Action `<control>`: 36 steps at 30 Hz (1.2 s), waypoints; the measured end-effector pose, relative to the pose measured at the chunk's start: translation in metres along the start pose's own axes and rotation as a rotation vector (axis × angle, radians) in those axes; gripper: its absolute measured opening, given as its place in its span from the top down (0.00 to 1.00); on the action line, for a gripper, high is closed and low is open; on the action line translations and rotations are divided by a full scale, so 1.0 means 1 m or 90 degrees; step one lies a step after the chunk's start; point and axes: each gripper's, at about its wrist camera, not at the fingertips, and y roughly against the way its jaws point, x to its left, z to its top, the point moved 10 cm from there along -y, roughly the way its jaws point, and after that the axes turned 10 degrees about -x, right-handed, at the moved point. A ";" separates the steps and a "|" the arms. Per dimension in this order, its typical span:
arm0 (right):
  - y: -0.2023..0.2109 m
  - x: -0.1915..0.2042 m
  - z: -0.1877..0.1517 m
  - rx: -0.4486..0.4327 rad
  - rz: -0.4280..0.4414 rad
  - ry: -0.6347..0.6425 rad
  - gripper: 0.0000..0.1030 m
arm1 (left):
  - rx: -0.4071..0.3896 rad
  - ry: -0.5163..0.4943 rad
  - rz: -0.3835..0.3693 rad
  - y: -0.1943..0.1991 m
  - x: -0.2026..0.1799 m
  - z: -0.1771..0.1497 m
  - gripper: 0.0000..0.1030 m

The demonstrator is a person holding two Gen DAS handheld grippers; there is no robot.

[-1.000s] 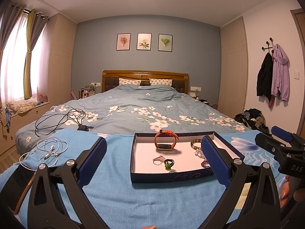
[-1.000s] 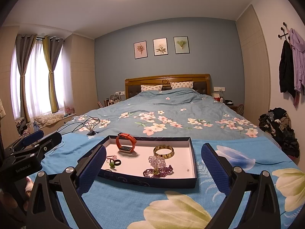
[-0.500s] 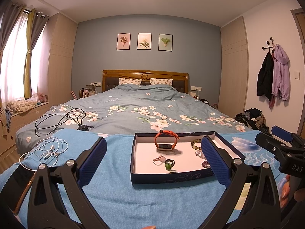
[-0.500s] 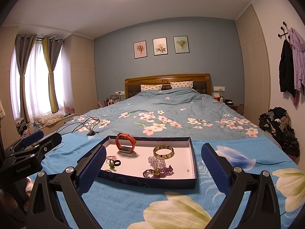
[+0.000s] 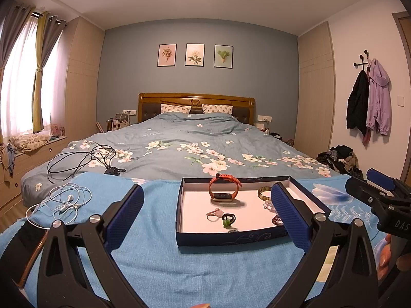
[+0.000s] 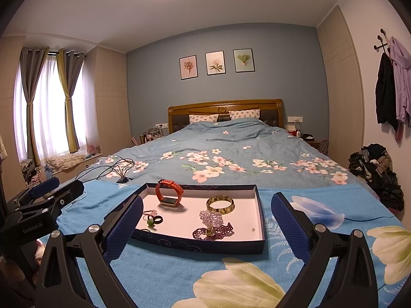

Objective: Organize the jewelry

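Your left gripper point(image 5: 206, 206) hovers low over the blue floral blanket point(image 5: 154, 251) at the foot of the bed, its blue-padded jaws spread wide and holding nothing. Your right gripper point(image 6: 205, 217) is likewise spread wide and empty, aimed at the same target from the other side.

Between the two lies a shallow navy tray point(image 6: 200, 245) with a white floor, resting flat on the blanket. In it:
- an orange smart band point(image 6: 169, 192), standing on edge near the far wall;
- a mottled gold-and-brown bangle point(image 6: 220, 204), lying flat to the band's right;
- a cluster of pale lilac beads point(image 6: 211, 217), in front of the bangle;
- a dark purple beaded strand point(image 6: 213, 231), touching the lilac cluster at the near side;
- a pink ring point(image 5: 214, 213) and a black ring with a green piece point(image 5: 228, 219), close together on the tray's left half.

In the left wrist view your right gripper's body shows at the right edge, with fingers of your hand point(image 5: 385, 256) beneath it. White earphones point(image 5: 68, 200) and a black cable point(image 5: 82, 161) lie on the bed to the left, well apart from the tray.
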 end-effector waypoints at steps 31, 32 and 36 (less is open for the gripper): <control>0.000 0.001 -0.001 0.006 0.000 -0.004 0.07 | 0.003 0.000 0.000 -0.003 -0.001 -0.002 0.05; 0.001 0.001 -0.001 0.005 -0.001 -0.003 0.07 | 0.003 0.000 -0.001 -0.003 -0.001 -0.002 0.05; 0.001 0.001 -0.001 0.005 -0.001 -0.002 0.07 | 0.004 0.000 0.000 -0.004 -0.002 -0.004 0.05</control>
